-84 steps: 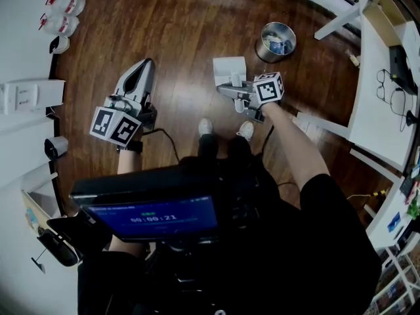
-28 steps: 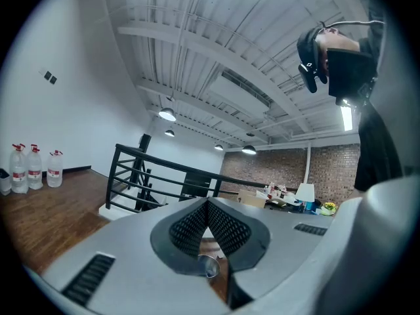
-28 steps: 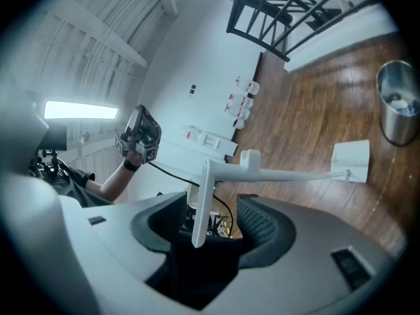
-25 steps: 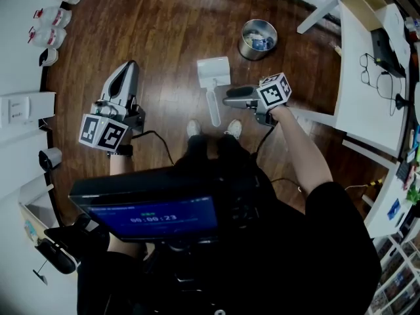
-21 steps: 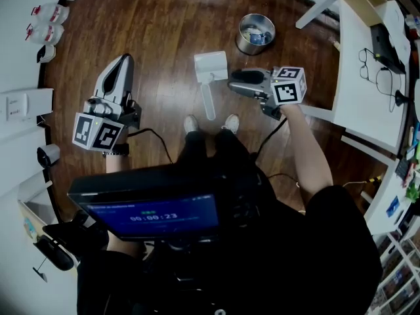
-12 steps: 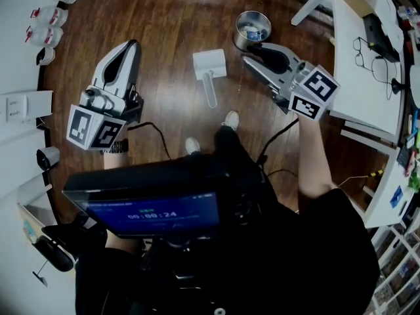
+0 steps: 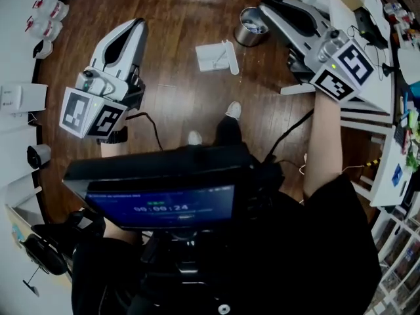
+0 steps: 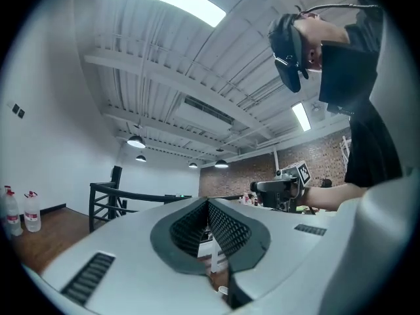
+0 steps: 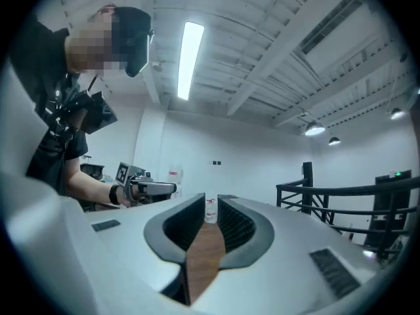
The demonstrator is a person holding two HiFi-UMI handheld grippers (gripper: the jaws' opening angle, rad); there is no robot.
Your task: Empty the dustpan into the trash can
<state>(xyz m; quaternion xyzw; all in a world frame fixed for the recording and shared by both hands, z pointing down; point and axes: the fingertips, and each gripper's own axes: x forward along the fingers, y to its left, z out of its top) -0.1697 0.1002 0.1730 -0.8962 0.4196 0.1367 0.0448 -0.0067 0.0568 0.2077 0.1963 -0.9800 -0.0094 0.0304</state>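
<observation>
The white dustpan [image 7: 211, 58] lies flat on the wood floor, its handle toward the round metal trash can [image 7: 249, 28], which stands just beyond it with scraps inside. Neither gripper touches either one. My left gripper [image 7: 136, 23] hovers to the left of the dustpan, shut and empty; its pads meet in the left gripper view [image 8: 209, 205]. High above the trash can is my right gripper [image 7: 268, 4]. Its jaws have just been closing and keep a narrow gap with nothing between them [image 9: 210, 209]. Each gripper view shows the other gripper far off.
A white table [image 7: 367, 51] with eyeglasses and a dark device stands at the right. Several plastic bottles [image 7: 49, 8] line the left wall above a white shelf [image 7: 16, 97]. The person's shoes [image 7: 231, 110] are below the dustpan. A black railing [image 9: 341, 195] shows in the right gripper view.
The right gripper, earlier low beside the dustpan's handle, has risen far up and to the right with its jaws narrowing. The left gripper has also lifted. The dustpan stays on the floor.
</observation>
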